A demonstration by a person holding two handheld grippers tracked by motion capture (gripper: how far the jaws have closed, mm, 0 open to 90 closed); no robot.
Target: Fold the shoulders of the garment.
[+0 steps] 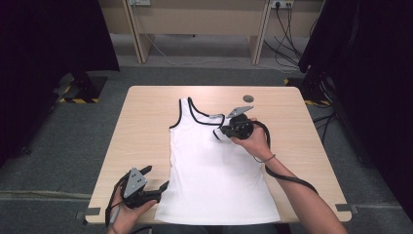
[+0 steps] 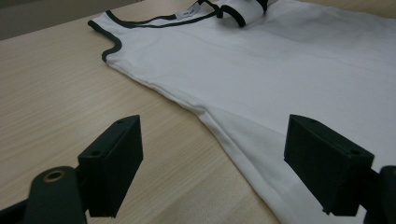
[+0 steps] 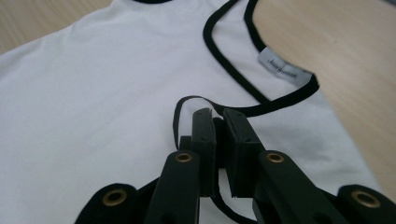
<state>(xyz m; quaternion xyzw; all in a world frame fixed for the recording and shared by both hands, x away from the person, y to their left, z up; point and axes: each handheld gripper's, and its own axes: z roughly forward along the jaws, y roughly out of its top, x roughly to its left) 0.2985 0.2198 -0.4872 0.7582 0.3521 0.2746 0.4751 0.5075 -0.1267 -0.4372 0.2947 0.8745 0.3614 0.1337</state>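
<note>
Right claw (image 3: 217,116) nearly closed, pinching tank top (image 3: 93,93) strap; left claw (image 2: 212,163) wide, empty

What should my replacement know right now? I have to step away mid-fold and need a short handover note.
Right gripper: shut on the tank top's black-trimmed strap, folded over onto the chest near the neck label.
Left gripper: open, jaws wide, at the tank top's lower left edge, gripping nothing.
Tank top: flat on the table, other strap spread out.
Done: one strap brought inward.
Left: probably release that strap, then go on folding.
</note>
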